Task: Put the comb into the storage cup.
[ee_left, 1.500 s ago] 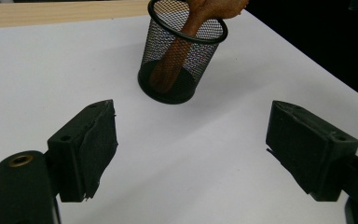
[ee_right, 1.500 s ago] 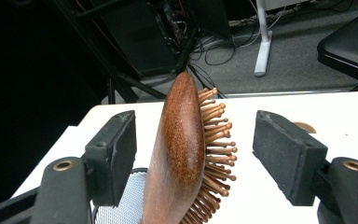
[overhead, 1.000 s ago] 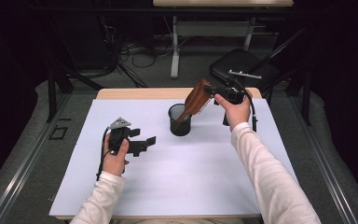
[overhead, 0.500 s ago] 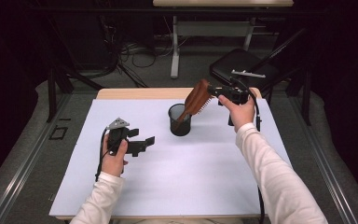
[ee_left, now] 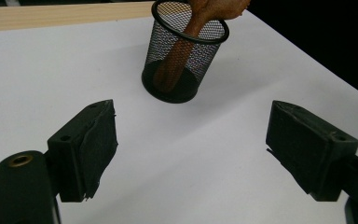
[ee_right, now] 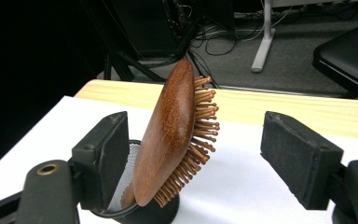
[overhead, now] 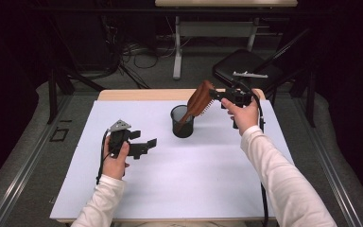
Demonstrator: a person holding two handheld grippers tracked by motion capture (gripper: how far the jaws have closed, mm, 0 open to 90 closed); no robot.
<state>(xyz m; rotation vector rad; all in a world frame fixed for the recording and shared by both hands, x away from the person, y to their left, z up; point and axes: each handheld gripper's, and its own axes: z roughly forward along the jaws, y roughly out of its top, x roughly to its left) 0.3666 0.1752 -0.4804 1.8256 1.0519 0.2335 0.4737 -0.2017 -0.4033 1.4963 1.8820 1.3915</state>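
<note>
My right tool point(overhead: 216, 94), jaws just spreading, frees the hairbrush point(overhead: 197, 101) to lean handle-down in the mesh cup point(overhead: 182, 122) near the counter's point(overhead: 217, 179) far edge; my left tool point(overhead: 146, 145) idles spread.

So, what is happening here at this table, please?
A person works at a white table with a tool in each hand. The right tool has just been opening around a wooden hairbrush, whose handle now stands in a black mesh cup. The brush head leans out over the rim, between the jaws; whether the left pad touches it I cannot tell, and the right pad is clear. The left tool is open and empty, over the table to the left of the cup.
</note>
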